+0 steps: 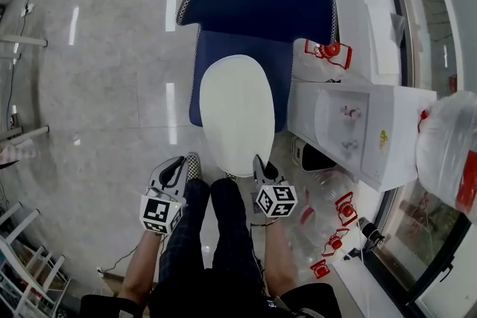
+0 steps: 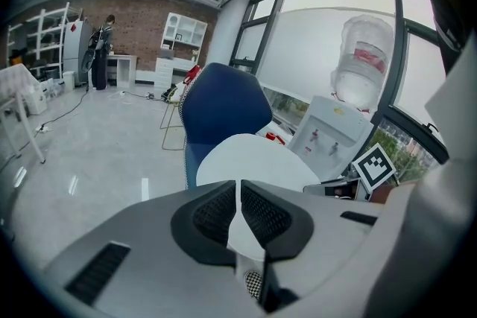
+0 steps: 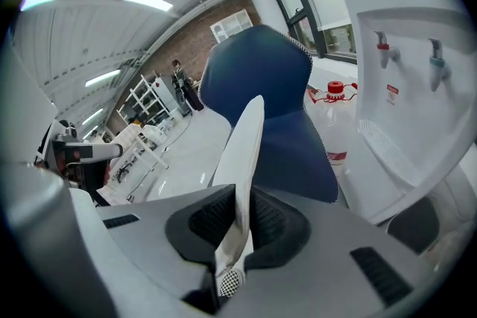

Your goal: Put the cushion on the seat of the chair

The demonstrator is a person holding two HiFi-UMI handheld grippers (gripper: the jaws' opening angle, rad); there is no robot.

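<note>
A white oval cushion [image 1: 237, 111] hangs in front of me, over the front of the blue chair's seat [image 1: 277, 63]. My left gripper [image 1: 192, 160] is shut on its near left edge and my right gripper [image 1: 257, 161] is shut on its near right edge. In the left gripper view the cushion [image 2: 253, 160] spreads out flat beyond the jaws, with the left gripper [image 2: 238, 214] pinching its hem. From the right gripper view I see the cushion [image 3: 242, 153] edge-on, clamped in the right gripper [image 3: 242, 223], with the blue chair [image 3: 261, 74] behind it.
A white water dispenser [image 1: 365, 130] stands right of the chair, with a large bottle [image 1: 447, 149] beside it and empty bottles [image 1: 328, 227] on the floor. A white rack [image 1: 26, 272] is at the lower left. Polished floor [image 1: 112, 78] stretches left of the chair.
</note>
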